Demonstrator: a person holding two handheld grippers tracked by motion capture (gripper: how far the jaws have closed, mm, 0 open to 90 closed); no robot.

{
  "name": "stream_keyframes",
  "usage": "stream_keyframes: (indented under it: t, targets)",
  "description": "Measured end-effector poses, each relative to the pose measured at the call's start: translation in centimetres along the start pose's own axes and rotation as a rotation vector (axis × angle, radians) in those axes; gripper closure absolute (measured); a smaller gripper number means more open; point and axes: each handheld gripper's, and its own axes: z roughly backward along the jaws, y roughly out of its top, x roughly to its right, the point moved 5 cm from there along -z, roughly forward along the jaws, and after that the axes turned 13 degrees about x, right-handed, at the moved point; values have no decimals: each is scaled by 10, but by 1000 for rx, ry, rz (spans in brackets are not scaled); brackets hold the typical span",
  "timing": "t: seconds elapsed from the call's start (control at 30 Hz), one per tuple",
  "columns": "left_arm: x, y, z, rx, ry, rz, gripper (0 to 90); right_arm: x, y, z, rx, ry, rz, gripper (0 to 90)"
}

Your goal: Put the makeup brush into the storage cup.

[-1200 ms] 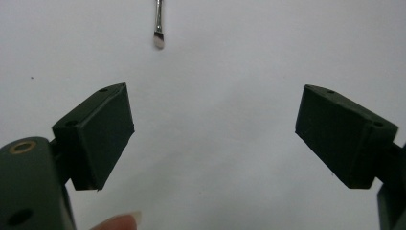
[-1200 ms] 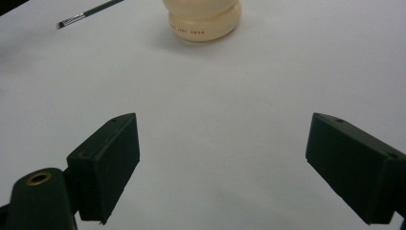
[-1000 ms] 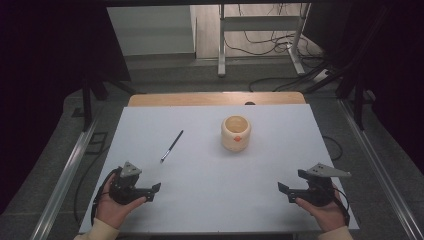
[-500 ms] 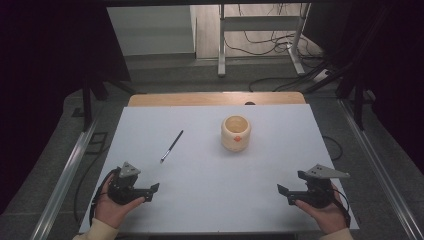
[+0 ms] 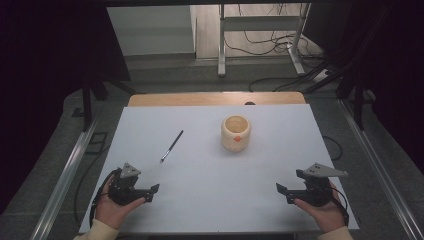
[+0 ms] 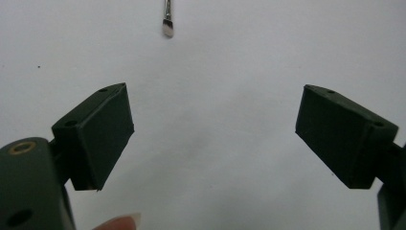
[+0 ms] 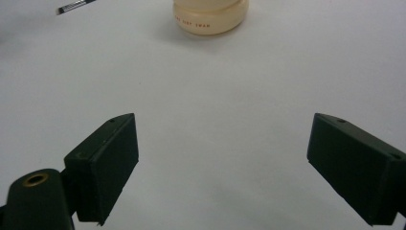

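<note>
From the high view I see my left gripper [image 5: 150, 190] resting low at the near left corner of the white table [image 5: 210, 200], held in a hand [image 5: 112, 210] that comes in from the bottom edge. Its jaws are spread wide with nothing between them — the left gripper view shows bare white surface in the gap. The brush [image 5: 172, 145] lies flat on the table ahead of this gripper, near but apart from it, slanted so that its pale tip points toward the near left and its dark handle runs away toward the far right. In the left gripper view I catch just the tip of the brush [image 6: 167, 28] at the top edge, a little left of the middle of the gap.

My right gripper [image 5: 284, 191] sits at the near right corner, also cradled in a hand [image 5: 325, 210], and its jaws stand just as wide apart and hold nothing. The cream cup [image 5: 236, 133] stands upright past the middle of the table, well apart from both grippers and to the right of the brush — I see a small orange mark on its near side. In the right gripper view the cup's base [image 7: 210, 19] sits at the top, with small red lettering around it.
</note>
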Motion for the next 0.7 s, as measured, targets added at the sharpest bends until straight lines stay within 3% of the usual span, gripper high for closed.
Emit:
stream_keyframes:
  t: [0.43, 0.7]
  targets:
    - [0, 18, -4, 11, 9, -27, 131, -2, -2, -3, -12, 9, 8, 109]
    - [-5, 35, -10, -5, 20, -16, 133, -2, -2, -6, -15, 18, 14, 111]
